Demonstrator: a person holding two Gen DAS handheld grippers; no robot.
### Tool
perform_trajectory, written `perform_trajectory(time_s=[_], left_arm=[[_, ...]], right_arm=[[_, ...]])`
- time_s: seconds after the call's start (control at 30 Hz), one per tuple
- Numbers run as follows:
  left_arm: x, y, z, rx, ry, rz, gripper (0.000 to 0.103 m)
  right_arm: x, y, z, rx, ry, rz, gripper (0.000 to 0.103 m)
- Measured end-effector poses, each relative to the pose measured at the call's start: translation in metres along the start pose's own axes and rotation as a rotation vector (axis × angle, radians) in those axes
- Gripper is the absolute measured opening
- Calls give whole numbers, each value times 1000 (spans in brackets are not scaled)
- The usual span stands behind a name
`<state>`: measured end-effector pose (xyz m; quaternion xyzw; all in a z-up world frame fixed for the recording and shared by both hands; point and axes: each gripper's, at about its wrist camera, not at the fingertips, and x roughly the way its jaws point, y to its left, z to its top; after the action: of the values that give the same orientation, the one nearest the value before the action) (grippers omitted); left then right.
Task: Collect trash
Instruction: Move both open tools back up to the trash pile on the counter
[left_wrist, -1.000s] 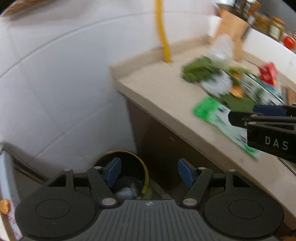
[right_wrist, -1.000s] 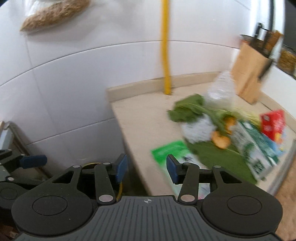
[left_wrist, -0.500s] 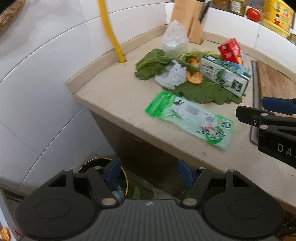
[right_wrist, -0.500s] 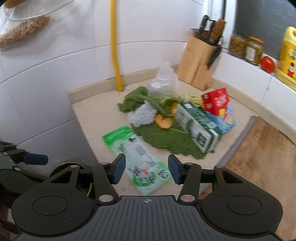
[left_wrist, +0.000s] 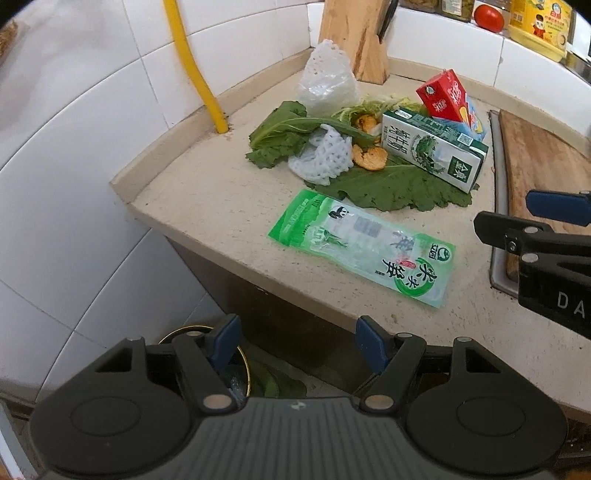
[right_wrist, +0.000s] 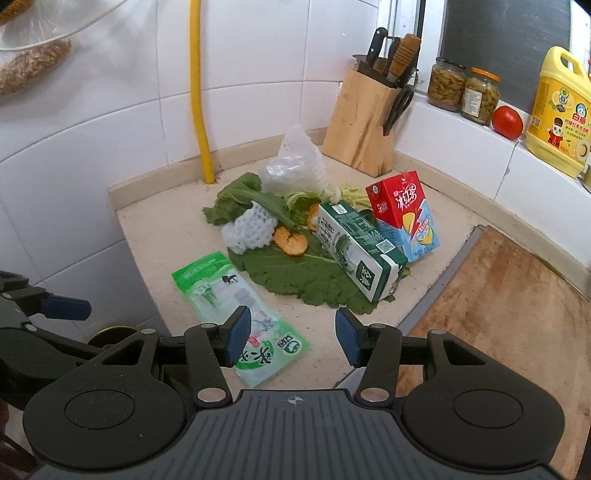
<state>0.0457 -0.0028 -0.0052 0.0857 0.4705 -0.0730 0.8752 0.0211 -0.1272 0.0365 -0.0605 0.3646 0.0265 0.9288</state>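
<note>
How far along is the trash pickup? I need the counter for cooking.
Something pale already lies in the bin below the counter, with a leaf beside it on the floor. Nothing is in hand: both the left tongs and right tongs are open and empty. Left on the counter: the green wrapper, leaves, foam net, peels, two cartons and a plastic bag.

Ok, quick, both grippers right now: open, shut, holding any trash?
Left gripper: open, holding nothing.
Right gripper: open, empty, above the green wrapper.
</note>
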Motion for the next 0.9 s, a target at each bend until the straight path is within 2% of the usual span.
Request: perform_trajectory(time_s=[0.47, 0.7, 0.9], left_arm=[[6, 4, -4, 19, 11, 29, 63], [5, 30, -19, -86, 10, 1, 63], [2, 43, -24, -187, -23, -66, 63]], right_arm=[[6, 1, 1, -8, 22, 2, 61], [7, 2, -2, -27, 32, 8, 64], [18, 2, -10, -52, 68, 42, 66]])
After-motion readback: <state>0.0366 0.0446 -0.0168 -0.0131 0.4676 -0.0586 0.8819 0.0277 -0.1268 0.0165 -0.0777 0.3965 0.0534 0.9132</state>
